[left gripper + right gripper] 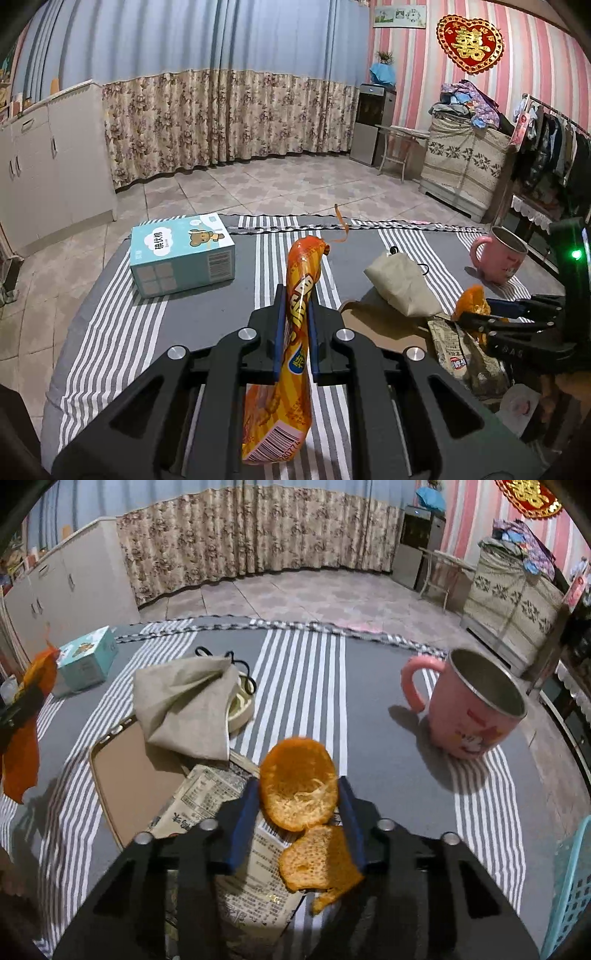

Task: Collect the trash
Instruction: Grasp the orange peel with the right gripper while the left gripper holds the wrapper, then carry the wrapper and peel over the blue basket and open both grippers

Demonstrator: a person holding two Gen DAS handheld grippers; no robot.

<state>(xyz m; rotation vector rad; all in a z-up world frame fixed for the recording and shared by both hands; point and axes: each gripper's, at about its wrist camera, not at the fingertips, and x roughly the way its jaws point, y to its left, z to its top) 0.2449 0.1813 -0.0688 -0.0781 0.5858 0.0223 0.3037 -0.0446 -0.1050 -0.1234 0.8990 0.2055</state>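
Note:
My left gripper [295, 295] is shut on an orange snack wrapper [299, 295] that sticks up past the fingers and hangs down behind them, above the striped tablecloth [166, 314]. My right gripper [299, 790] is shut on a piece of orange peel [299, 786]; a second flap of peel [317, 864] hangs below it. The right gripper with its peel also shows in the left wrist view [469, 314]. The left gripper's wrapper shows at the left edge of the right wrist view [22, 768].
A printed paper wrapper [214, 797] and a brown tray [133, 775] lie under the right gripper. A beige cloth pouch [188, 705], a pink mug [476, 709], a blue tissue box [181, 254] and a teal basket [572, 886] are on or beside the table.

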